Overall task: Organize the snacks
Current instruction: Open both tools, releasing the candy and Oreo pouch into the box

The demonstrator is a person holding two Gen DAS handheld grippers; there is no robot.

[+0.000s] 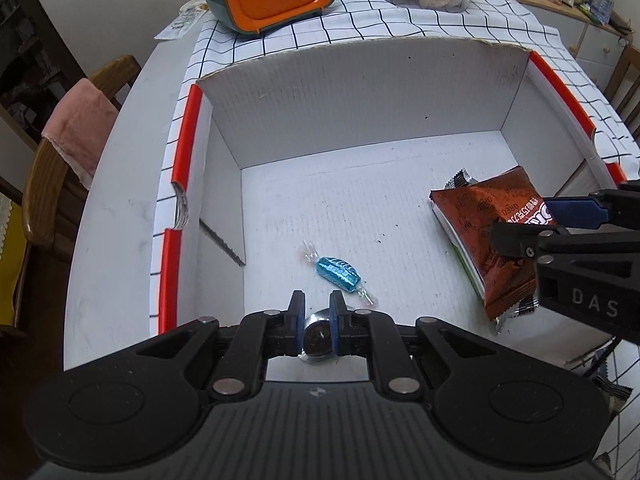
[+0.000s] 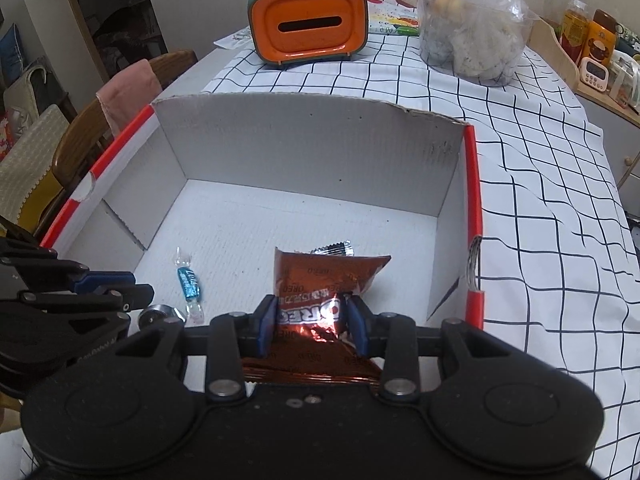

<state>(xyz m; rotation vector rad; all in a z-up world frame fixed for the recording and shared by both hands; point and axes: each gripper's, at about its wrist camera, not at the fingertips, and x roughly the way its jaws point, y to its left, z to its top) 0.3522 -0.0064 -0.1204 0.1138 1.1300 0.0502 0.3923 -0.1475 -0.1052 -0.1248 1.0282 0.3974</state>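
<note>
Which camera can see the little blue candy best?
The left wrist view shows the blue candy best: it lies whole and large on the box floor, both twisted ends visible. In the right wrist view it's smaller and off to the side.

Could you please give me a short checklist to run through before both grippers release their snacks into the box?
1. Left gripper shut on the silver-wrapped snack: ok.
2. Right gripper shut on the Oreo packet: ok.
3. Both grippers over the cardboard box: ok.
4. Blue candy already on the box floor, apart from the packet: ok.
5. Silver-wrapped snack touching the floor: cannot tell.
</note>
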